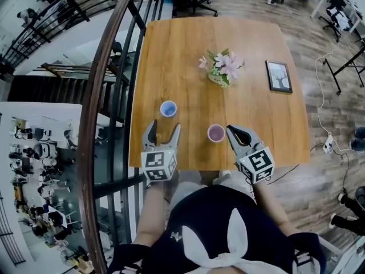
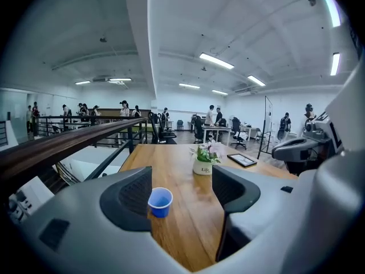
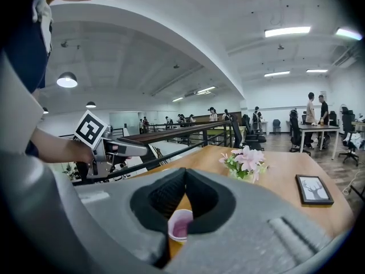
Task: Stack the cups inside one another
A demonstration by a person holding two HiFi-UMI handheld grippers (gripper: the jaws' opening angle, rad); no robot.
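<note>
A blue cup [image 1: 168, 108] stands upright on the wooden table [image 1: 188, 56], just ahead of my left gripper [image 1: 164, 127]. That gripper is open, its fingers spread wide and touching nothing. In the left gripper view the blue cup [image 2: 160, 201] shows beyond the gap, nearer the left jaw. A pink cup [image 1: 216, 133] stands to its right near the table's front edge. My right gripper [image 1: 230, 130] is shut with nothing in it, its tips right beside the pink cup [image 3: 179, 226], which shows just past the closed jaws.
A small pot of pink flowers [image 1: 222, 67] stands mid-table, and a framed picture [image 1: 279, 76] lies at its right. A dark railing [image 1: 114, 67] runs along the table's left edge over a stairwell. Office chairs and people are far behind.
</note>
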